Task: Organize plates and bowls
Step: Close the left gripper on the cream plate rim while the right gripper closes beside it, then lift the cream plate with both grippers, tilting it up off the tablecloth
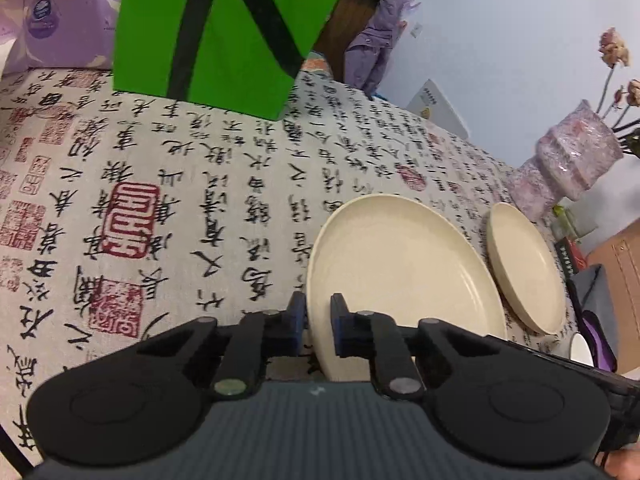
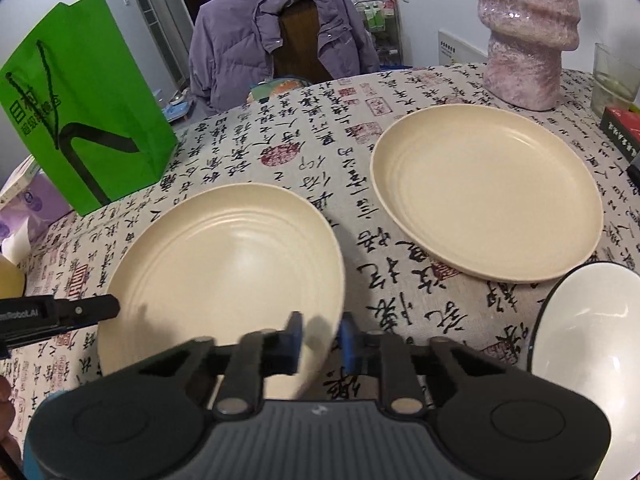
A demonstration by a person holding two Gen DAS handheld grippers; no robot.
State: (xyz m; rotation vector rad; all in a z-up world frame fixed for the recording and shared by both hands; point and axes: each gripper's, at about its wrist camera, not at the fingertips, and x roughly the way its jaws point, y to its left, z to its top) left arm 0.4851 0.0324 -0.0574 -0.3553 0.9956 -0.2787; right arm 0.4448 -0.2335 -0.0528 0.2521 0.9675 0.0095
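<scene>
A cream plate [image 1: 400,264] lies on the calligraphy-print tablecloth [image 1: 180,200], and both grippers hold it. My left gripper [image 1: 319,322] is shut on its left rim, which runs between the blue pads. My right gripper [image 2: 322,338] is shut on the near right rim of the same plate [image 2: 224,256]. One finger of the left gripper [image 2: 96,307] shows at that plate's left edge. A second cream plate [image 2: 484,192] rests farther right. A white bowl with a dark rim [image 2: 592,360] stands at the near right, apart from both grippers.
A green paper bag [image 2: 80,120] stands at the back left. A pink vase [image 2: 528,32], a glass [image 2: 612,80] and a black and red box [image 2: 624,132] are at the back right. A chair with a purple jacket [image 2: 280,36] is behind the table.
</scene>
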